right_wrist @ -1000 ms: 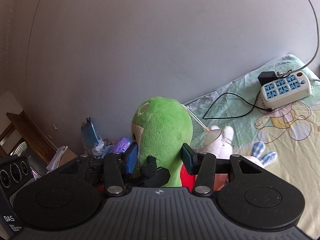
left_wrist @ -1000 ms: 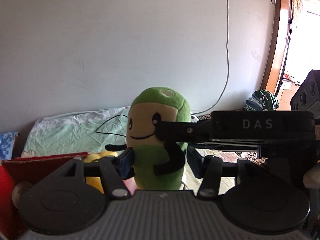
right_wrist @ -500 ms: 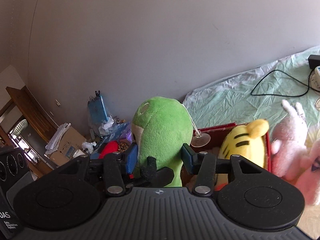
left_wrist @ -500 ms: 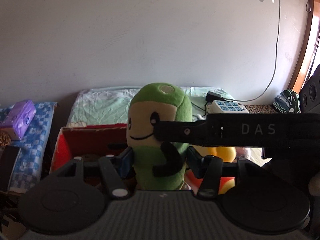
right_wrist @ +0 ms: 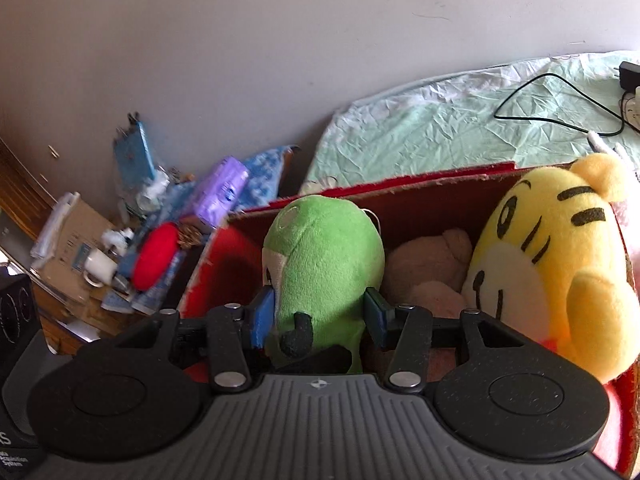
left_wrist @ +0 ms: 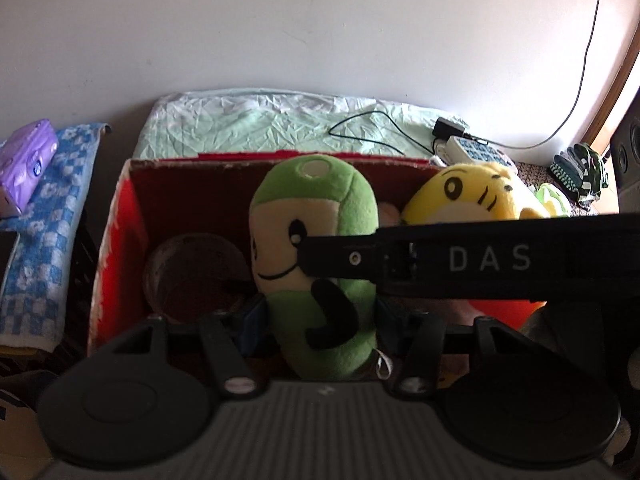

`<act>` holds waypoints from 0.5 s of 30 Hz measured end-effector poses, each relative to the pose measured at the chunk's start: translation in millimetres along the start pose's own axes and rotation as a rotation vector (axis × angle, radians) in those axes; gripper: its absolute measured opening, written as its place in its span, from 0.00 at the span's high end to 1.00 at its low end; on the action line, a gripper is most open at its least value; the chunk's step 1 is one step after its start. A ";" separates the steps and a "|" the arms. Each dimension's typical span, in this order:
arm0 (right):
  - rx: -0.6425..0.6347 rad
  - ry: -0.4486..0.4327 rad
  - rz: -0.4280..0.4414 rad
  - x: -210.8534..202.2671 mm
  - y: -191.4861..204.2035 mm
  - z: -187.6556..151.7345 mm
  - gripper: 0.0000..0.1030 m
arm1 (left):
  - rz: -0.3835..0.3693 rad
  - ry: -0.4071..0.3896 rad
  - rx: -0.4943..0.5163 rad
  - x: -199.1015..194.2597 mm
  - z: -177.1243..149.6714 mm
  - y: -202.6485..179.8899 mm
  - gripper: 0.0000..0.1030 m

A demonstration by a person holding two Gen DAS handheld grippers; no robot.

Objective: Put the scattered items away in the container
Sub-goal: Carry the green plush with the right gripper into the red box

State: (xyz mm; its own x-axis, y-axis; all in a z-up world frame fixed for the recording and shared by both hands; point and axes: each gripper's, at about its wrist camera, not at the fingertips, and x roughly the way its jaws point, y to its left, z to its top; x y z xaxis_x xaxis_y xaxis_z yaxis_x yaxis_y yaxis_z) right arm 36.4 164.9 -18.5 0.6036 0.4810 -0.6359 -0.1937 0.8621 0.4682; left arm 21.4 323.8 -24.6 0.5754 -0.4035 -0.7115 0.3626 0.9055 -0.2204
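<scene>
The green plush (left_wrist: pixel 316 264) has a cream face, black eyes and smile, black arms and a pale spot on top. It sits inside the box (left_wrist: pixel 116 240), which is red outside and dark brown within. To the right of the green plush is a yellow tiger plush (right_wrist: pixel 556 276) with black stripes and a cream muzzle; between them lies a beige plush (right_wrist: pixel 432 272). Behind the box, the sheet (left_wrist: pixel 272 124) is pale mint green, crossed by a black cable (left_wrist: pixel 372 128). Left of the box, a towel (left_wrist: pixel 44 216) is blue-and-white checked, with a purple packet (left_wrist: pixel 24 160) on it. Both hand-held grippers are black with blue pads (right_wrist: pixel 262 316).
</scene>
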 end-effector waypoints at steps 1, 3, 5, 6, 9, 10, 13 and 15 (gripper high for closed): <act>0.001 0.011 -0.006 3.0 -0.1 0.2 0.51 | 0.001 0.007 -0.001 1.8 -1.3 0.5 0.47; -0.004 0.029 -0.010 6.6 -0.4 0.1 0.51 | 0.001 0.017 -0.004 4.3 -2.7 3.1 0.46; -0.009 0.040 -0.012 10.8 0.2 0.6 0.50 | 0.006 0.028 -0.006 5.7 -3.5 6.1 0.46; -0.009 0.047 -0.014 13.1 0.9 0.5 0.50 | 0.011 0.043 -0.006 7.6 -3.4 7.4 0.45; -0.012 0.057 -0.039 18.0 2.8 -0.9 0.48 | 0.029 0.052 0.013 11.0 -2.8 6.5 0.45; -0.013 0.053 -0.046 18.6 3.9 -1.1 0.48 | 0.030 0.051 0.017 10.7 -2.6 5.7 0.45; -0.006 0.045 -0.058 19.9 2.0 -0.5 0.47 | 0.044 0.062 0.033 12.8 -1.0 3.1 0.45; 0.013 0.048 -0.057 20.5 -1.0 0.4 0.46 | 0.042 0.062 0.043 10.6 -0.6 2.8 0.40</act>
State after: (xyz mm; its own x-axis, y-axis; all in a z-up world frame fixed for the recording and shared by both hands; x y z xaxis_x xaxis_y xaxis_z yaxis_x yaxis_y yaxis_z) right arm 49.3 173.9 -31.7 0.5758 0.4388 -0.6899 -0.1503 0.8862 0.4382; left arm 28.1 322.1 -33.1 0.5449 -0.3552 -0.7595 0.3710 0.9145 -0.1616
